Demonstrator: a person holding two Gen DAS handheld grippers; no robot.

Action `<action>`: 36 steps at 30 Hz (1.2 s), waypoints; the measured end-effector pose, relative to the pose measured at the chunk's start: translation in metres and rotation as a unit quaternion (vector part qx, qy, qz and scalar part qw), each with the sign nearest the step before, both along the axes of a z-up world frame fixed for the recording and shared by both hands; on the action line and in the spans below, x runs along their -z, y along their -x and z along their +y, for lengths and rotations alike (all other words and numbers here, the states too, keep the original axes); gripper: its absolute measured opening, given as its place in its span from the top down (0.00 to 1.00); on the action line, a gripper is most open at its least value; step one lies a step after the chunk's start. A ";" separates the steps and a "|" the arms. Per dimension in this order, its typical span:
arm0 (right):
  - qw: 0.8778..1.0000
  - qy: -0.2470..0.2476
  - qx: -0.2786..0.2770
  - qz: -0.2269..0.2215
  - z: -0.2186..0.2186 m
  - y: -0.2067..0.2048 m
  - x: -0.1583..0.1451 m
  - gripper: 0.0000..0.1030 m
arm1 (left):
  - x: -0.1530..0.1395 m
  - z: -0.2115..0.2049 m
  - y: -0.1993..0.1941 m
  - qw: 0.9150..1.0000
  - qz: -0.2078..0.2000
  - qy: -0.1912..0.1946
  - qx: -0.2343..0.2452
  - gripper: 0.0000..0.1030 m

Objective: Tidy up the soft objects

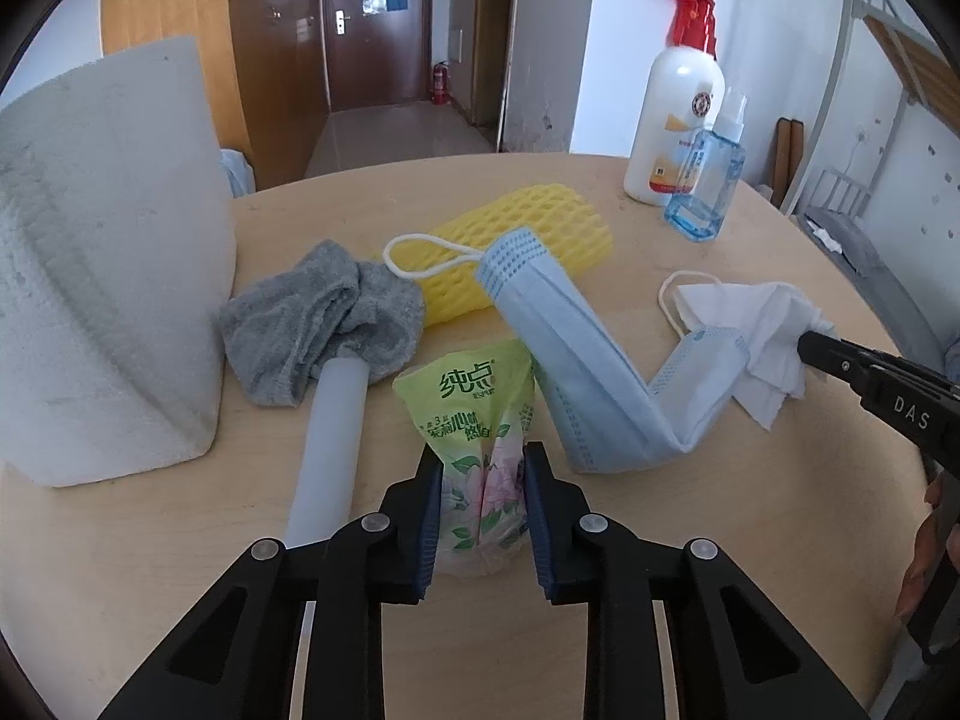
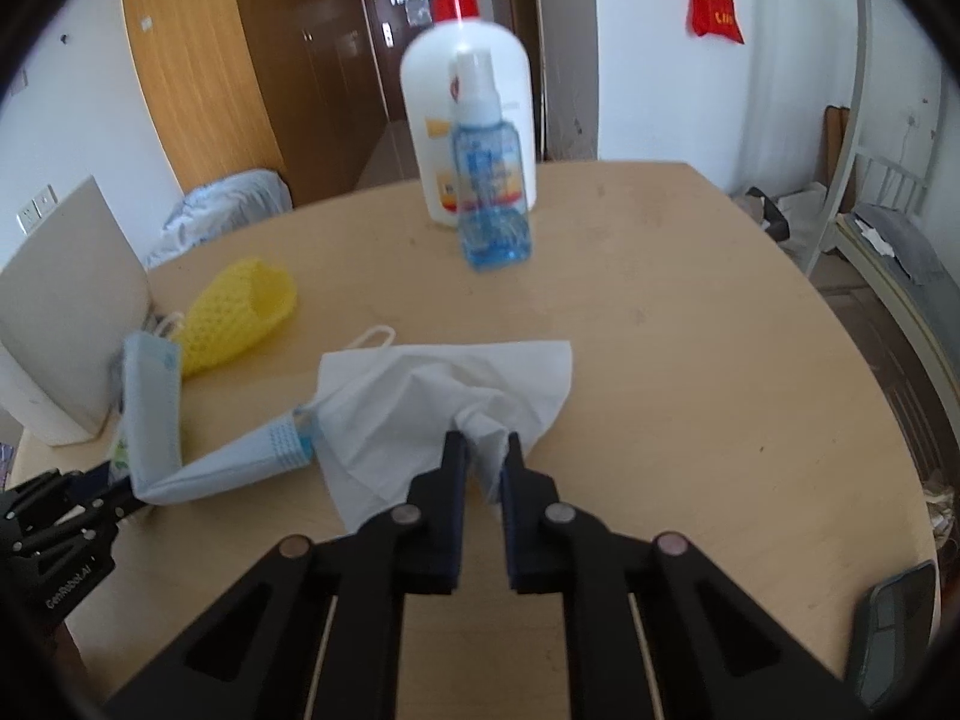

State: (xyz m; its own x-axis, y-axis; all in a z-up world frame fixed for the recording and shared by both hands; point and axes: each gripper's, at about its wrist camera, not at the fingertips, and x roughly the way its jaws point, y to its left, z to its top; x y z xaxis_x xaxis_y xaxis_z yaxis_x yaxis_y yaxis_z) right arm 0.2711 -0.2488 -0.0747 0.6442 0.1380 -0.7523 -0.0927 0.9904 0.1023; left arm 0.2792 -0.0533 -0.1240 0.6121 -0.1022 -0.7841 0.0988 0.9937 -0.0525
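My left gripper [image 1: 482, 456] is shut on a green tissue pack [image 1: 474, 420] at the table's near side. A folded blue face mask [image 1: 576, 360] lies right of the pack, leaning on a yellow foam net [image 1: 516, 240]. A grey cloth [image 1: 318, 324] and a pale tube [image 1: 330, 444] lie left of the pack. My right gripper [image 2: 485, 438] is shut on a white tissue [image 2: 432, 396] that rests on the mask's end [image 2: 282, 444]. The right gripper also shows in the left wrist view [image 1: 807, 348], holding the tissue [image 1: 768, 336].
A white foam block [image 1: 102, 276] stands at the left. A white pump bottle [image 1: 675, 126] and a blue spray bottle [image 1: 708, 180] stand at the table's far side. The round wooden table [image 2: 690, 360] has bare surface at the right. A bed frame [image 2: 870, 228] is beyond.
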 end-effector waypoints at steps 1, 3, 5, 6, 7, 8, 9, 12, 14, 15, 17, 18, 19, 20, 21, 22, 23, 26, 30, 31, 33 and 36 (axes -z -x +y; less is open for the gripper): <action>1.000 -0.003 -0.002 -0.003 0.001 0.001 -0.002 0.87 | -0.002 0.000 0.002 1.000 -0.003 -0.001 0.001 0.74; 1.000 -0.012 0.001 -0.006 0.000 0.003 -0.004 0.87 | -0.007 0.001 0.006 1.000 -0.009 0.000 0.001 0.74; 1.000 -0.006 0.008 -0.014 -0.004 0.006 -0.008 0.87 | -0.011 0.003 0.012 1.000 -0.012 0.001 0.002 0.74; 1.000 -0.006 0.010 -0.017 -0.007 0.007 -0.009 0.87 | -0.013 0.005 0.015 1.000 -0.014 0.001 0.003 0.74; 1.000 -0.009 0.011 -0.020 -0.008 0.009 -0.012 0.87 | -0.015 0.005 0.019 1.000 -0.016 0.003 0.003 0.74; 1.000 -0.009 0.012 -0.024 -0.009 0.012 -0.015 0.87 | -0.017 0.005 0.021 1.000 -0.019 0.002 0.004 0.74; 0.999 -0.011 0.015 -0.030 -0.009 0.015 -0.018 0.87 | -0.020 0.006 0.024 1.000 -0.022 0.002 0.004 0.74; 0.999 -0.015 0.019 -0.041 -0.010 0.022 -0.024 0.87 | -0.025 0.006 0.033 1.000 -0.028 0.004 0.003 0.74; 0.999 -0.014 0.019 -0.048 -0.011 0.027 -0.027 0.87 | -0.029 0.005 0.038 0.999 -0.034 0.003 0.003 0.74; 0.998 -0.017 0.017 -0.050 -0.011 0.029 -0.028 0.87 | -0.031 0.006 0.041 0.999 -0.039 0.002 0.004 0.74; 0.999 -0.019 0.013 -0.049 -0.008 0.029 -0.027 0.87 | -0.033 0.006 0.044 0.999 -0.042 0.000 0.005 0.74; 0.998 -0.019 0.010 -0.051 -0.007 0.030 -0.026 0.87 | -0.034 0.007 0.046 0.999 -0.044 0.002 0.004 0.74; 0.998 -0.018 0.009 -0.056 -0.006 0.030 -0.026 0.87 | -0.035 0.007 0.047 0.999 -0.045 0.004 0.004 0.74; 0.998 -0.011 0.010 -0.054 -0.004 0.029 -0.025 0.87 | -0.036 0.006 0.047 0.999 -0.046 0.004 0.005 0.74; 0.999 -0.012 0.007 -0.051 -0.004 0.028 -0.025 0.87 | -0.038 0.007 0.048 0.999 -0.048 0.005 0.005 0.74; 0.999 -0.014 0.000 -0.047 -0.001 0.026 -0.024 0.87 | -0.039 0.007 0.049 0.999 -0.049 0.003 0.006 0.74; 0.999 -0.008 -0.005 -0.039 0.000 0.025 -0.022 0.87 | -0.039 0.007 0.050 0.999 -0.049 0.002 0.008 0.74; 0.999 0.012 -0.005 -0.031 0.005 0.024 -0.016 0.83 | -0.039 0.007 0.051 0.999 -0.048 0.003 0.008 0.74; 0.997 0.070 -0.011 -0.026 0.016 0.017 -0.010 0.31 | -0.039 0.008 0.048 0.999 -0.044 0.005 0.007 0.74; 0.997 0.074 -0.017 -0.034 0.019 0.017 -0.010 0.25 | -0.038 0.009 0.047 0.999 -0.043 0.006 0.007 0.74; 0.996 0.074 -0.030 -0.031 0.024 0.013 -0.008 0.24 | -0.038 0.010 0.045 0.999 -0.042 0.006 0.006 0.74; 0.997 0.063 -0.047 -0.022 0.028 0.004 -0.005 0.19 | -0.038 0.010 0.044 0.999 -0.041 0.008 0.007 0.74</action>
State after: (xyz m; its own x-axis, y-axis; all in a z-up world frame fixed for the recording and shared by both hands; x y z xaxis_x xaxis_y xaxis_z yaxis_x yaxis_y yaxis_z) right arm 0.2671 -0.2209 -0.0699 0.6649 0.1053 -0.7395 -0.1878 0.9818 -0.0290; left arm 0.2352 -0.0434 -0.0858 0.6721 -0.1230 -0.7301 0.1171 0.9913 -0.0592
